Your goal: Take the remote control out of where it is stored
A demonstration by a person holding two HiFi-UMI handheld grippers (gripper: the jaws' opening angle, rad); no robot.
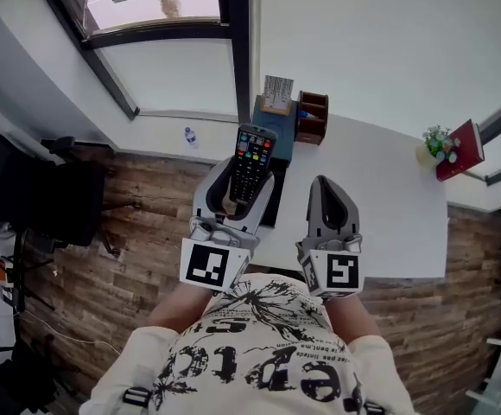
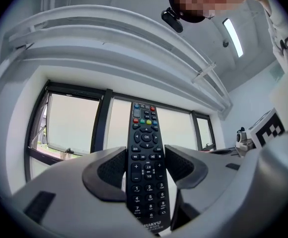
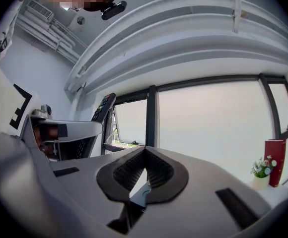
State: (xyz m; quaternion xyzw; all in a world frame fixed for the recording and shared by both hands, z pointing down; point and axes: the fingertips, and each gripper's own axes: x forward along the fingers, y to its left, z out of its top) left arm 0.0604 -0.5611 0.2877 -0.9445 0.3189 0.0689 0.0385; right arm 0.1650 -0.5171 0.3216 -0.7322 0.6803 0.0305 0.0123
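Observation:
A black remote control [image 1: 251, 162] with coloured buttons stands upright, clamped between the jaws of my left gripper [image 1: 237, 180]. In the left gripper view the remote control [image 2: 146, 167] fills the gap between the two black pads, buttons facing the camera. It is lifted clear of the teal holder [image 1: 278, 121] and wooden organiser [image 1: 312, 117] at the white table's far edge. My right gripper [image 1: 326, 199] is shut with nothing in it; its pads [image 3: 156, 175] meet at the tips. In the right gripper view the remote control [image 3: 100, 110] shows at the left.
The white table [image 1: 380, 206] carries a small flower pot [image 1: 436, 143] and a red book [image 1: 459, 150] at its right corner. A black office chair [image 1: 34, 193] stands on the wooden floor at the left. Windows run along the far wall.

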